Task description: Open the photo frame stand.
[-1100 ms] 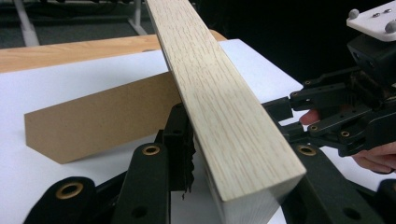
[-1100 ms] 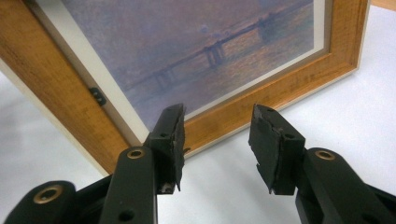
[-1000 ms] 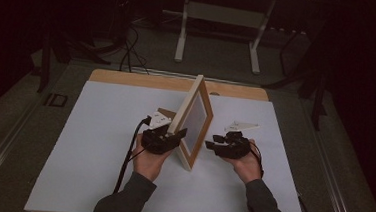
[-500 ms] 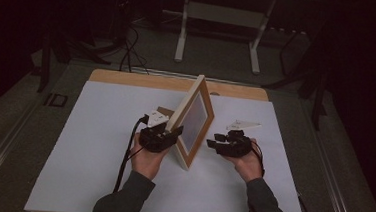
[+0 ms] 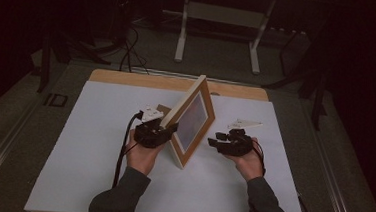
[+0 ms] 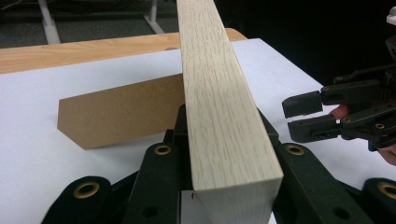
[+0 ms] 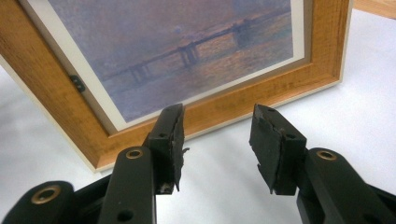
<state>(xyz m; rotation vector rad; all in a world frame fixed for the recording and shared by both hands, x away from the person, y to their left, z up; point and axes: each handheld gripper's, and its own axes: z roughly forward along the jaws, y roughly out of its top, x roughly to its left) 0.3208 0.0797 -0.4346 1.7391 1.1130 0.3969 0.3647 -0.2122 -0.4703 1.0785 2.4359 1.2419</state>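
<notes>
Overhead looks forward-down; claw cameras close, sharing frame (image 5: 190, 121).

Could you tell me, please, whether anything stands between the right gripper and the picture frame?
Nothing visible does. The right gripper faces the front of the picture frame with open, empty jaws, and between them lies bare white table cover. The left gripper, its jaws just closing, has the frame's side edge between them.

Sleeves: dark grey, long, reaching the wrists.
Left tongs (image 5: 170, 129): black links, brass-ringed rivets, a black cable trailing.
Right tongs (image 5: 213, 140): black — worn, ragged pads, pale three-cornered plate on top.
</notes>
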